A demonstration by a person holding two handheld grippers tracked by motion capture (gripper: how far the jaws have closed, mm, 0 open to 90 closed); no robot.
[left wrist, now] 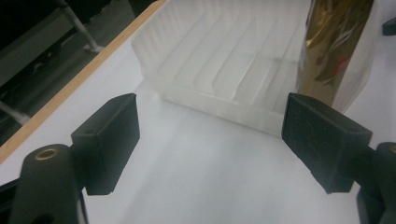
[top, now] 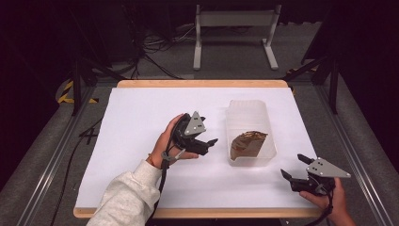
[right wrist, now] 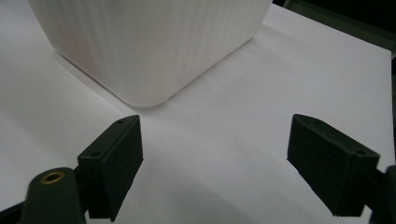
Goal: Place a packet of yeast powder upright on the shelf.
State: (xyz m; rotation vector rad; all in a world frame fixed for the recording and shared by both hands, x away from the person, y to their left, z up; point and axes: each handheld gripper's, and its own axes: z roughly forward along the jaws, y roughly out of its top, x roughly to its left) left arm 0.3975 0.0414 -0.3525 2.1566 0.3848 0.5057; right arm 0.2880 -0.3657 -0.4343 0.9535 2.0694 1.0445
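high view showed the packet (top: pixel 248 144) lying in the tub (top: pixel 235 110) on the counter (top: pixel 141 117); left gripper (top: pixel 210 140) spread and empty beside it, right gripper (top: pixel 294 167) spread too. best pull away level, clear of the rim.

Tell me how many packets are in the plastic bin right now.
1: a shiny brown packet leans at the near end of the translucent bin. None visible elsewhere; the bin's ribbed far end is bare.

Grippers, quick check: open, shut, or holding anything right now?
Left gripper: open, nothing between the jaws, beside the plastic tray.
Right gripper: open, holding nothing.
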